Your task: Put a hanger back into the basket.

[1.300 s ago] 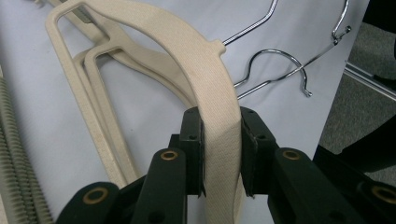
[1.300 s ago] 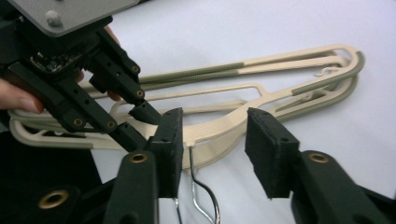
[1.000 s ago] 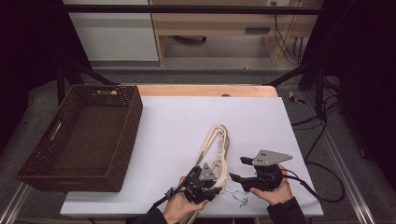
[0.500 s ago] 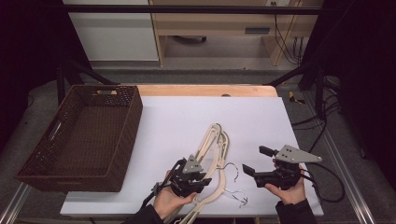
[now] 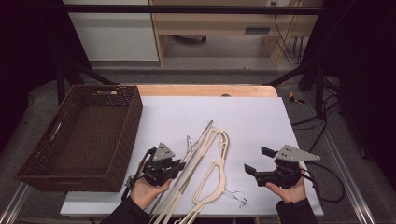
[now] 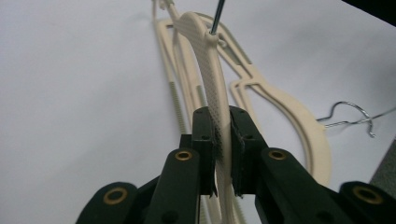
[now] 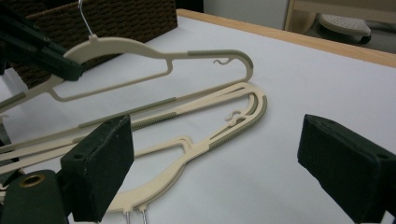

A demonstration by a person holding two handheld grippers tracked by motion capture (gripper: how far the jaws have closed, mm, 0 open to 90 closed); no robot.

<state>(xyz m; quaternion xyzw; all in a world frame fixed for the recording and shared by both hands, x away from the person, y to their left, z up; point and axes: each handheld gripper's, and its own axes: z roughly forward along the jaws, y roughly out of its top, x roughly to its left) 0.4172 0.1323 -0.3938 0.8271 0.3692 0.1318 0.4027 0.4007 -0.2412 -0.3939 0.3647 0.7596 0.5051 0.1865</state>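
Left gripper point(image 6: 223, 149) clamps the raised hanger point(image 6: 210, 70), seemingly clear of the table

Two cream plastic hangers with wire hooks on the white table

The lifted hanger point(image 6: 215, 100) is raised off the table, thin edge up, pinched at its textured shoulder, its hook pointing toward the basket side. The flat hanger point(image 5: 215, 165) lies just beside it on the table, its wire hook point(image 5: 236, 196) toward the near edge, its looped end pointing away across the table.
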